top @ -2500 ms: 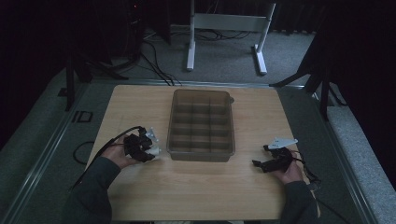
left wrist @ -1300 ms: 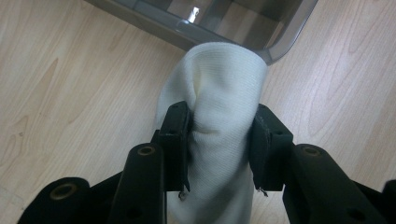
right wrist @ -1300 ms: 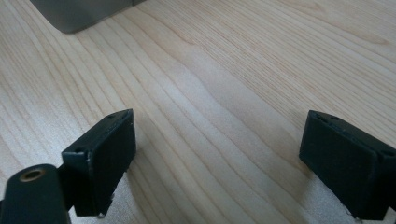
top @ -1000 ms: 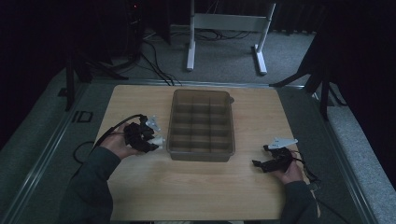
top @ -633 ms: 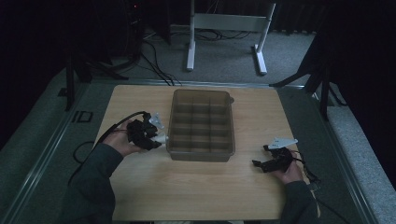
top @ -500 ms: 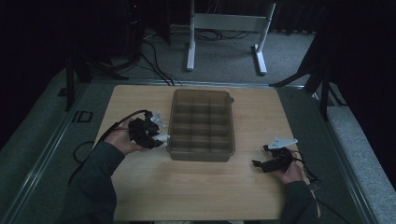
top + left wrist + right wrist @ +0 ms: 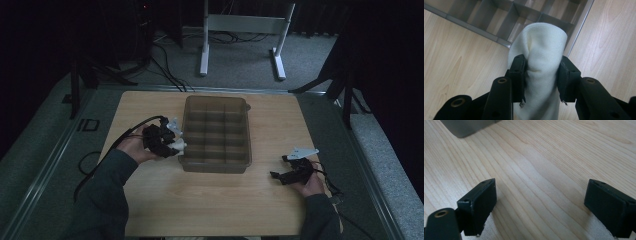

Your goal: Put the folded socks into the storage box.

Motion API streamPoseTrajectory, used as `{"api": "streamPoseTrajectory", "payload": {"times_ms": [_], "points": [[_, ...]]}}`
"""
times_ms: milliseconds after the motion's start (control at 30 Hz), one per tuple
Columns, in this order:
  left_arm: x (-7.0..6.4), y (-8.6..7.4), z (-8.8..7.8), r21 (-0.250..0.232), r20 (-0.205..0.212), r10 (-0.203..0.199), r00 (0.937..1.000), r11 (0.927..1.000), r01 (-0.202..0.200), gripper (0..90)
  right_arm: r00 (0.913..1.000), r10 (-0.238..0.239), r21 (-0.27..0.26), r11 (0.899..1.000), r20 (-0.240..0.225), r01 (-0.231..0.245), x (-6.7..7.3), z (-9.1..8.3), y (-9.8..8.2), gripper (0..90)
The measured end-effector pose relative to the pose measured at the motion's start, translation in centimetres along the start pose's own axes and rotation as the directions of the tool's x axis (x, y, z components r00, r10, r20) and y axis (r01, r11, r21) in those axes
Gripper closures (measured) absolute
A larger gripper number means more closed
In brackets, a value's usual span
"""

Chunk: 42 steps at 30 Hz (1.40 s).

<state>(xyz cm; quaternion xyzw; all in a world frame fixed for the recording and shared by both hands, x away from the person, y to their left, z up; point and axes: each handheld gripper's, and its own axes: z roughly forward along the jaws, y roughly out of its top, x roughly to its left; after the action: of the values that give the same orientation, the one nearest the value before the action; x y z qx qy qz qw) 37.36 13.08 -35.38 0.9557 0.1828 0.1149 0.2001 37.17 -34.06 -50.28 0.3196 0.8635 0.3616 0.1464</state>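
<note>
My left gripper (image 7: 541, 72) is shut on a rolled white sock (image 7: 544, 50), pinched between its black jaws. In the high view the left gripper (image 7: 172, 145) holds the white sock (image 7: 176, 146) just left of the grey divided organiser box (image 7: 216, 131), near the box's front left corner. Several of its compartments (image 7: 499, 22) lie just beyond the sock. My right gripper (image 7: 541, 205) is open, its jaws wide apart low over bare wood. The high view places the right gripper (image 7: 280, 175) at the table's front right, apart from the box.
The wooden table (image 7: 210, 200) has free room in front of the box. A corner of the box (image 7: 466, 127) shows at the top left of the right gripper view. A white frame stand (image 7: 245, 25) and cables lie on the floor beyond the table.
My left gripper has carried the sock forward and to the right, up against the box's left side. The right gripper has stayed where it was.
</note>
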Motion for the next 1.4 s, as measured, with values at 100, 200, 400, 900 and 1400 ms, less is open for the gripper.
{"api": "streamPoseTrajectory", "payload": {"times_ms": [100, 200, 400, 900, 1400], "points": [[-0.1, 0.4, 0.1, -0.001, 0.0, 0.007, 1.0, 1.0, -0.007, 62.6, 1.0, 0.0, 0.0, 1.0, 0.0, 0.0, 0.0, 0.0, 0.0, 10.3], [-0.1, 0.8, 0.2, -0.003, 0.001, 0.013, 0.9999, 0.9999, -0.013, 62.6, 1.0, 0.0, 0.0, 1.0, 0.0, 0.0, 0.0, 0.0, 0.0, 10.3], [-0.3, 1.8, 0.4, -0.005, 0.003, 0.029, 0.9996, 0.9996, -0.029, 62.6, 1.0, 0.0, 0.0, 1.0, 0.0, 0.0, 0.0, 0.0, 0.0, 10.3], [-0.5, 3.7, 0.9, -0.016, 0.011, 0.06, 0.9982, 0.9981, -0.059, 62.6, 1.0, 0.0, 0.001, 1.0, 0.0, 0.0, 0.0, 0.0, 0.0, 10.3], [-0.6, 4.9, 2.3, -0.017, 0.028, 0.061, 0.9978, 0.998, -0.06, 62.7, 1.0, -0.001, 0.001, 1.0, 0.0, 0.001, 0.0, 0.0, 0.0, 10.3]]}}
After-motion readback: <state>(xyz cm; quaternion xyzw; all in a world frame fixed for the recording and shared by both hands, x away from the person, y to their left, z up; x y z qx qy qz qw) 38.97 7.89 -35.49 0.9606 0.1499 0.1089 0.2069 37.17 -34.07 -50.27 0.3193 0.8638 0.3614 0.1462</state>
